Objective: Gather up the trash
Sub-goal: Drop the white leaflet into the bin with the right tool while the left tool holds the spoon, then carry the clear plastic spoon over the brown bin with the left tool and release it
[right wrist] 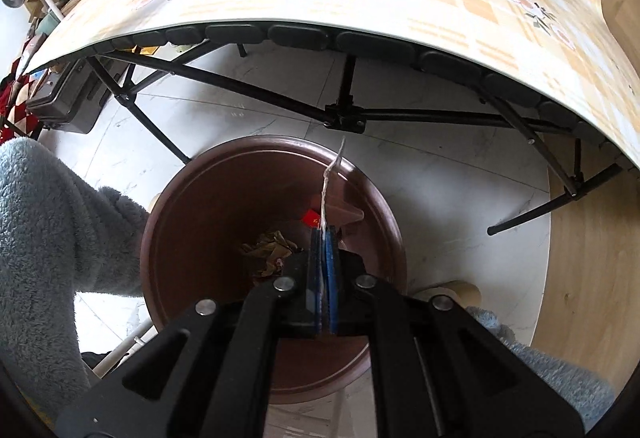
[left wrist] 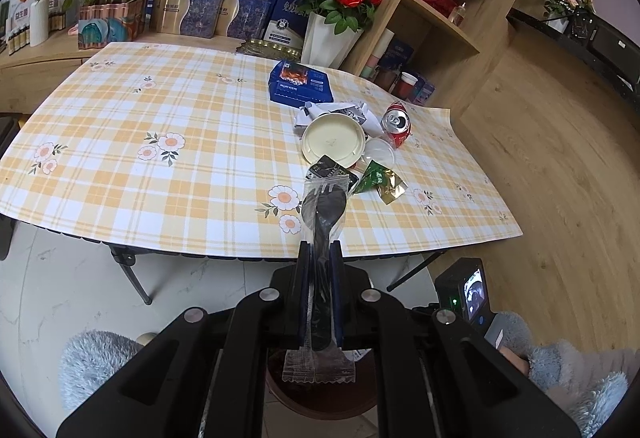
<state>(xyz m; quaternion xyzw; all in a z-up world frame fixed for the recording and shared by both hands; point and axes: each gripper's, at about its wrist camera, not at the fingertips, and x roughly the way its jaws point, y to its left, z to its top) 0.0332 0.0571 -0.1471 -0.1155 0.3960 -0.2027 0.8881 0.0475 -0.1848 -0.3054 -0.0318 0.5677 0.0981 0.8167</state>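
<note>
Left wrist view alone shows trash on the checked desk (left wrist: 160,110), left hand-held gripper (left wrist: 320,250) clenched on wrapped black spoon (left wrist: 324,214), long axis pointing deskward, right hand-held gripper (right wrist: 325,234) pinching thin wrapper (right wrist: 329,182) over brown bin (right wrist: 200,214)

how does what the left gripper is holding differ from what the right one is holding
The left gripper is clamped on a clear-wrapped black cutlery packet, long and bulky; the right gripper pinches a thin flat wrapper, seen edge-on. The cutlery packet hangs before the table; the wrapper hangs over the brown bin. Both sets of jaws are shut, each on one piece of trash.
</note>
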